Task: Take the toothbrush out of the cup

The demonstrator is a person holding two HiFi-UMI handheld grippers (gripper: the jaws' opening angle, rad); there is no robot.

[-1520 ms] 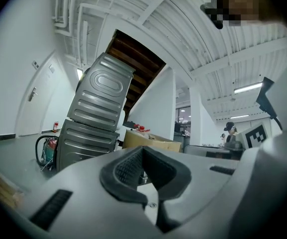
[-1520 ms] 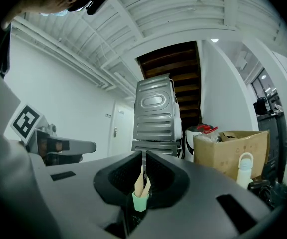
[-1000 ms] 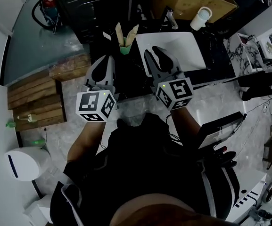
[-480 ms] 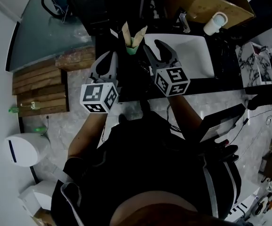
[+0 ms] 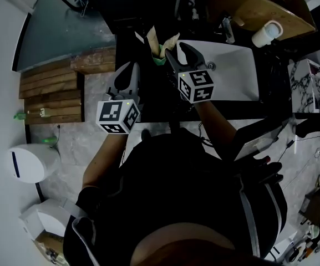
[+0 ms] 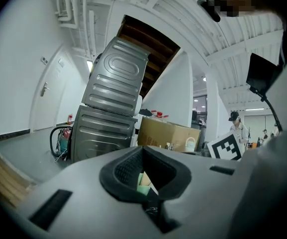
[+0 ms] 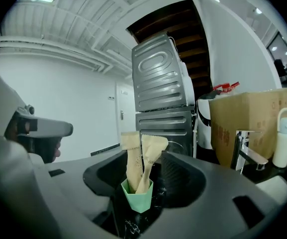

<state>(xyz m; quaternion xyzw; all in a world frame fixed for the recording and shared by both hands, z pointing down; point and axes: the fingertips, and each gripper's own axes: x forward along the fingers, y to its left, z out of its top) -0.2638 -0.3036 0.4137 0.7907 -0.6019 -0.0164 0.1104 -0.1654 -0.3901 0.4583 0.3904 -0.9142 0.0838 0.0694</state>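
Observation:
A small green cup (image 5: 159,59) stands on the dark counter and holds two paper-wrapped toothbrushes (image 5: 155,38). In the right gripper view the cup (image 7: 139,199) sits low between my right gripper's (image 7: 143,176) jaws, with the toothbrush packets (image 7: 132,158) rising above them. Those jaws are opening and no pad touches the cup or the packets. In the head view my right gripper (image 5: 177,53) reaches just right of the cup. My left gripper (image 5: 130,75) hangs lower left of it, shut and empty. The cup (image 6: 143,188) peeks through the notch of my left gripper (image 6: 144,159).
A white sink (image 5: 234,85) with a faucet (image 5: 227,28) lies right of the cup. Behind it stand a cardboard box (image 5: 270,1) and a white bottle (image 5: 265,34). Stacked metal machines (image 7: 163,91) stand behind the counter. Wooden pallets (image 5: 54,90) lie on the floor at left.
Both grippers have moved forward and down toward the cup. The right jaws have spread wide, and the cup now stands between them.

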